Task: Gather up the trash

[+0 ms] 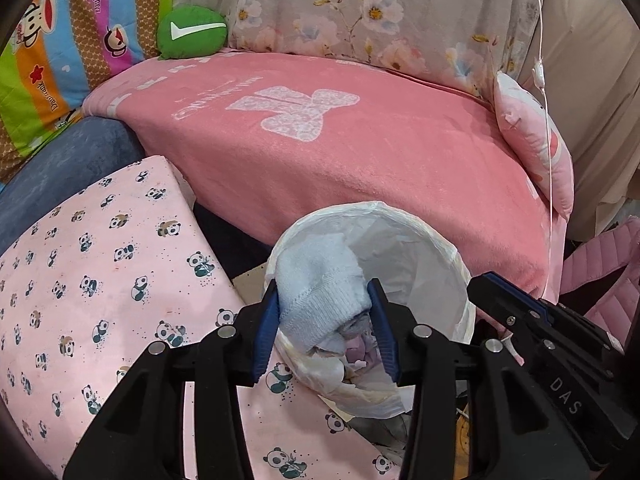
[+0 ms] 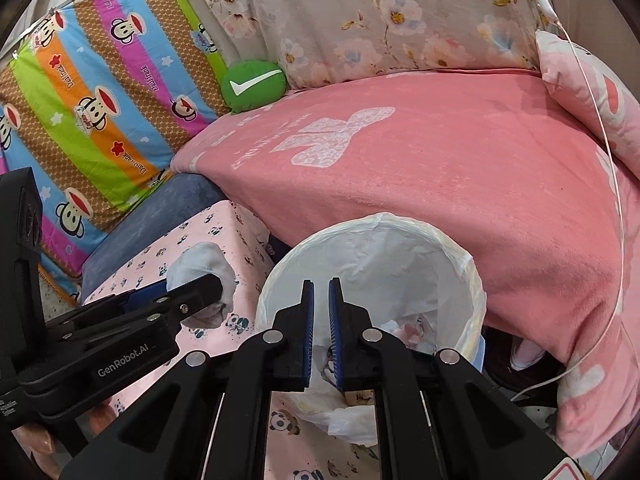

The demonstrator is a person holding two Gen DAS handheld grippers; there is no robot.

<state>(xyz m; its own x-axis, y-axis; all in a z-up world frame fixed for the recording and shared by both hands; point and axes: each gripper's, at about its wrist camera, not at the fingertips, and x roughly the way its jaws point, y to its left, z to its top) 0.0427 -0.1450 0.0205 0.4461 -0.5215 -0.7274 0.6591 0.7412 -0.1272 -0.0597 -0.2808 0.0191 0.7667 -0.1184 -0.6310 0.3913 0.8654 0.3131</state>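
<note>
My left gripper (image 1: 325, 292) is shut on a pale blue sock (image 1: 320, 296) and holds it at the near left rim of a trash bin (image 1: 448, 252) lined with a white plastic bag. Crumpled trash lies in the bin's bottom. In the right wrist view the left gripper (image 2: 208, 284) with the sock (image 2: 200, 260) shows at the left, beside the bin (image 2: 460, 256). My right gripper (image 2: 321, 280) is nearly shut and empty, just above the bin's near rim. It also shows at the right of the left wrist view (image 1: 492, 292).
A pink blanket (image 1: 340, 152) covers the bed behind the bin. A pink panda-print cushion (image 1: 100, 272) lies left of the bin. A green round cushion (image 1: 192, 32), striped monkey-print fabric (image 2: 92, 100), floral fabric (image 1: 360, 12) and a hanging white cord (image 1: 548, 160) stand behind.
</note>
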